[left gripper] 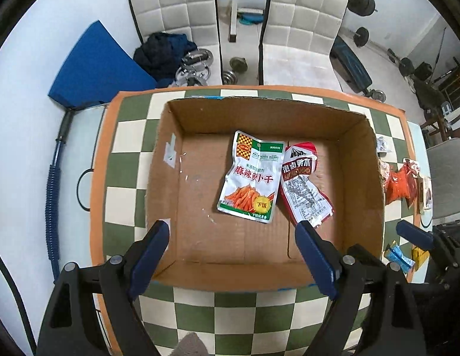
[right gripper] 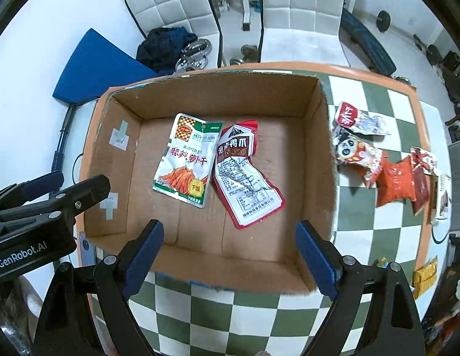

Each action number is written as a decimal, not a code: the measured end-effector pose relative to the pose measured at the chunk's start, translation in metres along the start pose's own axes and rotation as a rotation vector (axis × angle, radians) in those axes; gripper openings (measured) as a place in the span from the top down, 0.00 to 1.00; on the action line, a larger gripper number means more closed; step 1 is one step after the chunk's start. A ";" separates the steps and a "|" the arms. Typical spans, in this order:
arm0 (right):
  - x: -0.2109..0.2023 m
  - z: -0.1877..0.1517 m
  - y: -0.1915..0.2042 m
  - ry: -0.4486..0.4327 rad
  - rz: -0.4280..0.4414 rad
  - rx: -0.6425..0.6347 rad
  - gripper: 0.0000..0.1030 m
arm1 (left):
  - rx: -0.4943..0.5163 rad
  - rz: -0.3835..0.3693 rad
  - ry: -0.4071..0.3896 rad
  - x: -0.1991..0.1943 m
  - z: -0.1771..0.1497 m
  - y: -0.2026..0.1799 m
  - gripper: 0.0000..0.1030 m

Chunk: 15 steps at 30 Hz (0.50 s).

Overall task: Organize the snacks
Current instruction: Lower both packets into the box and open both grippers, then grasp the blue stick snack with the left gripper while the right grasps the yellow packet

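An open cardboard box sits on the checkered table. Inside lie two snack packets side by side: a silver and green one with orange strips and a red and silver one. More packets lie right of the box: a red and white one, a panda one, an orange one. My left gripper is open and empty above the box's near wall. My right gripper is open and empty, also above the near wall.
The table has an orange border. A blue wrapper and a yellow one lie near the table's right front edge. Two white chairs stand behind the table, with a blue pad and gym weights on the floor.
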State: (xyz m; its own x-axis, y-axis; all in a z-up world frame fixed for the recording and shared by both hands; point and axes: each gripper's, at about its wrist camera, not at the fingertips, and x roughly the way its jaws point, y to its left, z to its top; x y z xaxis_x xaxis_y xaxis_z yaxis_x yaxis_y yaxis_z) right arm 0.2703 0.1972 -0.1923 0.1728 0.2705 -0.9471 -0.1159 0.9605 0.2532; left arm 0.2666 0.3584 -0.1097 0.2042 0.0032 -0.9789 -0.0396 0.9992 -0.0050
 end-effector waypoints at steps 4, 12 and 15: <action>-0.019 -0.014 0.002 -0.027 0.014 0.001 0.10 | -0.005 0.004 -0.026 -0.014 -0.014 0.002 0.16; -0.043 -0.032 0.006 -0.059 0.060 -0.020 0.10 | -0.037 0.026 -0.069 -0.036 -0.035 -0.001 0.16; -0.049 -0.036 0.001 -0.061 0.089 -0.014 0.10 | -0.057 0.031 -0.084 -0.044 -0.040 -0.008 0.16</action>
State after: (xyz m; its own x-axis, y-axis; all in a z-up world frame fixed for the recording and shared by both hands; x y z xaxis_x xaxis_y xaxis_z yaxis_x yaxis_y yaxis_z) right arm 0.2266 0.1822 -0.1532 0.2204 0.3586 -0.9071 -0.1466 0.9316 0.3327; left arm 0.2189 0.3483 -0.0742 0.2834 0.0401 -0.9582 -0.1025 0.9947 0.0113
